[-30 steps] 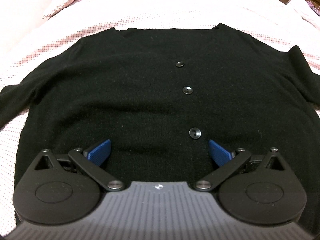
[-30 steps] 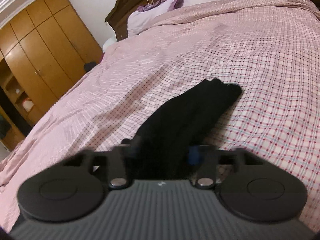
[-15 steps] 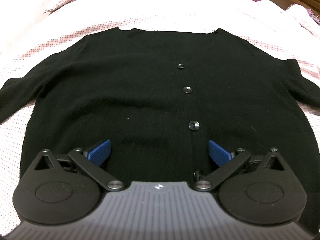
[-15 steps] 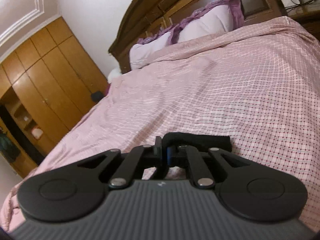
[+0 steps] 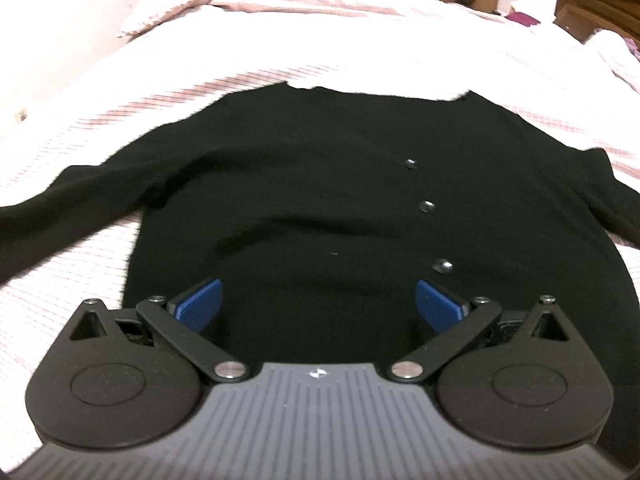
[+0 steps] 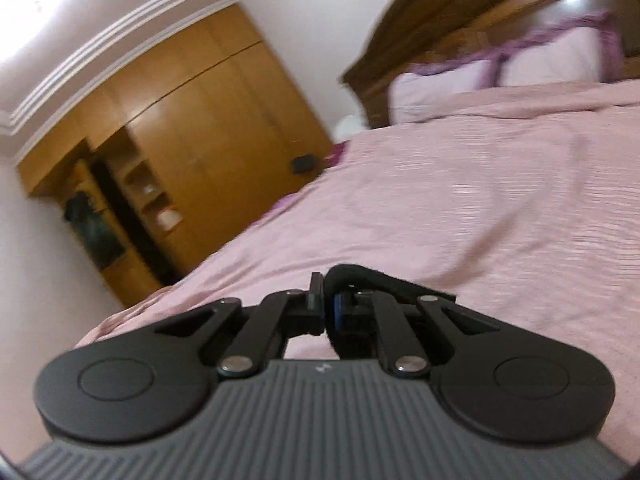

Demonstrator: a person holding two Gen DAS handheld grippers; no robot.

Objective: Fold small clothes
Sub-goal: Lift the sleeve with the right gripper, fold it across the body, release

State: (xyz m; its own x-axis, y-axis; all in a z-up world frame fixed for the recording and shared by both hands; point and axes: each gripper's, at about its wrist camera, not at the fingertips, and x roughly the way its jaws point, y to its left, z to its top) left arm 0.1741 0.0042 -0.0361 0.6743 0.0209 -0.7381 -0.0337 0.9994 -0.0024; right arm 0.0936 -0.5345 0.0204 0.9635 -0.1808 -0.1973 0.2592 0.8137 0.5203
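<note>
L gripper: fingers spread wide, nothing held, above black cardigan.
R gripper: clenched on cardigan sleeve.
Cardigan: flat on bed.

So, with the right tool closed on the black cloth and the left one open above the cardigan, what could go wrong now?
1. The right tool pinches only an edge of the black cloth; it may slip out as it is lifted.
2. The left tool is open and holds nothing, so the cardigan may drag across the bedspread and bunch.
3. The right view is blurred; a fast fold could land crooked.
</note>
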